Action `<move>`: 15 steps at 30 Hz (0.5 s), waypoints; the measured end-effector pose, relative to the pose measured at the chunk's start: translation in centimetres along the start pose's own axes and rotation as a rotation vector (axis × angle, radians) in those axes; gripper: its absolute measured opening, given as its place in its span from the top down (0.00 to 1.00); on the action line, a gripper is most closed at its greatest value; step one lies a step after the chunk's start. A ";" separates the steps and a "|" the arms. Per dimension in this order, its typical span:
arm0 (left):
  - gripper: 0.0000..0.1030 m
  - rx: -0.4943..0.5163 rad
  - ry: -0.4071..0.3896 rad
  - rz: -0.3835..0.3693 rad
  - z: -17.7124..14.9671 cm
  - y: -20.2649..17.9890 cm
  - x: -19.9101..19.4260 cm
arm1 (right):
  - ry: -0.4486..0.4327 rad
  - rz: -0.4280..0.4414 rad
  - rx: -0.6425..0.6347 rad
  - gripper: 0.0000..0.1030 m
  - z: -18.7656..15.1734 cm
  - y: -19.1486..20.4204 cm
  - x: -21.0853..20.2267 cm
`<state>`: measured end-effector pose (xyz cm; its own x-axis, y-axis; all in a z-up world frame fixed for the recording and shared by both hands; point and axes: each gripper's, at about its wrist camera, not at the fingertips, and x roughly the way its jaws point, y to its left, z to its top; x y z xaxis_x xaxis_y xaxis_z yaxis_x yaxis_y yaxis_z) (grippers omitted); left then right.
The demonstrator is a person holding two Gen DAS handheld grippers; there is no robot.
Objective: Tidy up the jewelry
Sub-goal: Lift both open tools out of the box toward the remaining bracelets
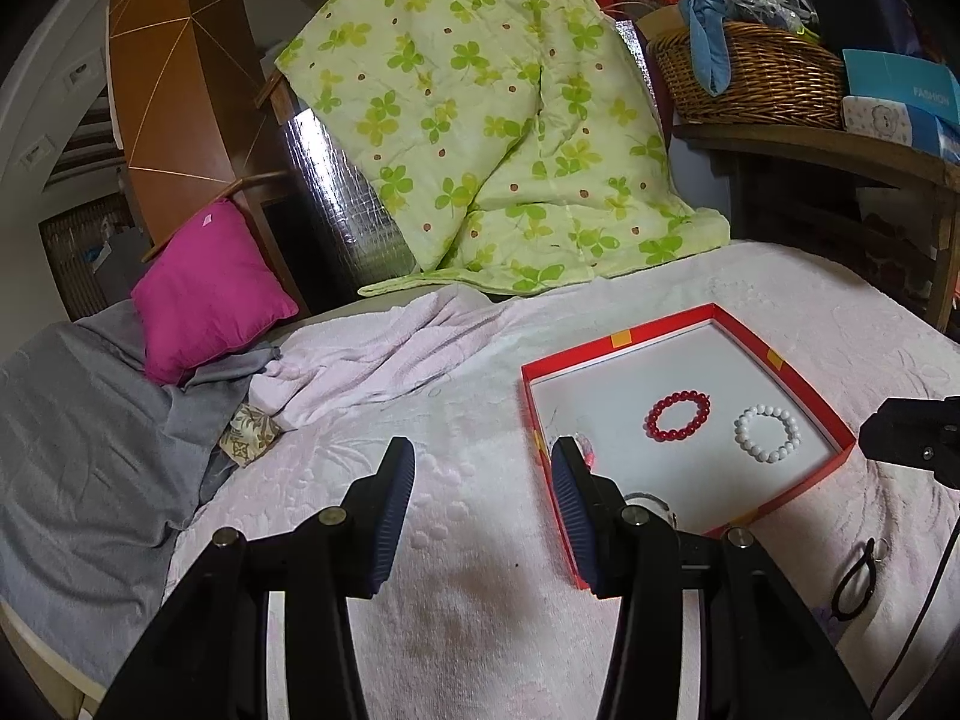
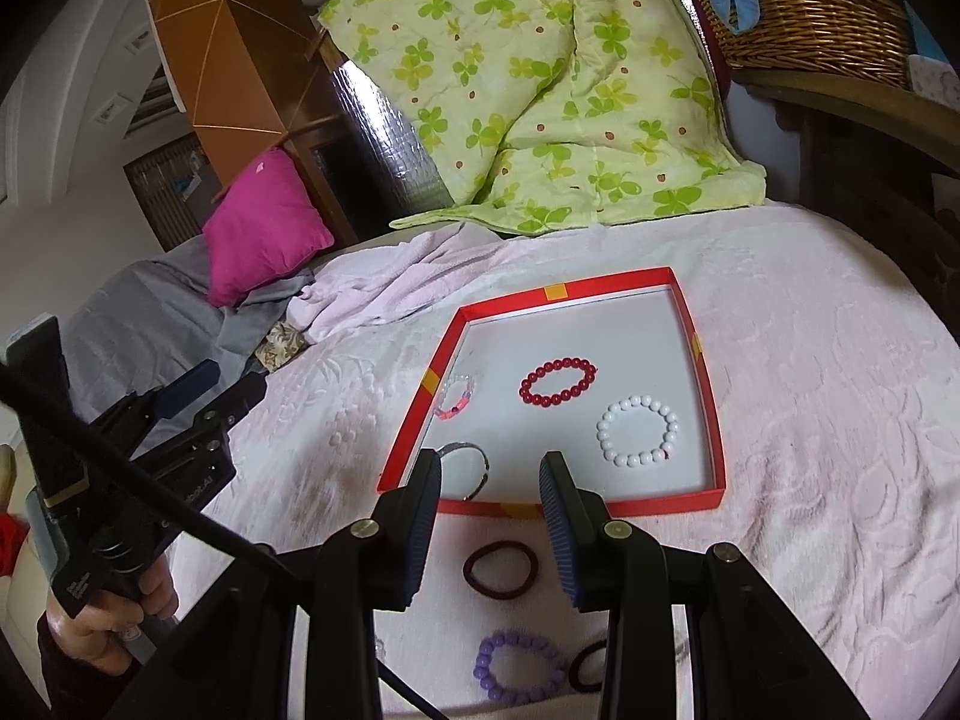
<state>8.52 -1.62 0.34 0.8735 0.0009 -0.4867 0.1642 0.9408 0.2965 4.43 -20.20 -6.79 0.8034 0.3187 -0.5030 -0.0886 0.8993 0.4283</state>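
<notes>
Jewelry is partly sorted; the red box (image 2: 711, 420) on the bed (image 2: 828, 390) already has a red bracelet (image 2: 558, 382), a white bracelet (image 2: 638, 430), a pink bracelet (image 2: 456, 397) and a silver ring (image 2: 471, 468) inside; a purple bracelet (image 2: 516, 666) and dark hair ties (image 2: 500, 571) wait outside; the right tool (image 2: 489, 516) and left tool (image 1: 483, 510) both hang loose, holding nothing.

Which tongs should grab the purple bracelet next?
The right tongs, probably. They stand open and empty just above the purple bracelet, which lies outside the red box. The left tongs hang over bare blanket beside the box.
</notes>
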 end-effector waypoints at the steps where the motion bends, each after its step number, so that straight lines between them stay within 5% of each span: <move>1: 0.53 0.000 0.002 0.000 -0.1 -0.1 -0.1 | 0.000 0.000 0.000 0.64 -0.1 0.0 -0.1; 15: 0.49 0.019 0.056 -0.019 -2.3 -0.4 -0.2 | 0.041 -0.008 0.008 0.64 -2.5 -1.2 -1.3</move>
<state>7.24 -1.25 -1.56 0.8434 0.0023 -0.5373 0.1899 0.9341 0.3022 2.08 -20.95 -8.51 0.7790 0.3236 -0.5371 -0.0774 0.8996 0.4297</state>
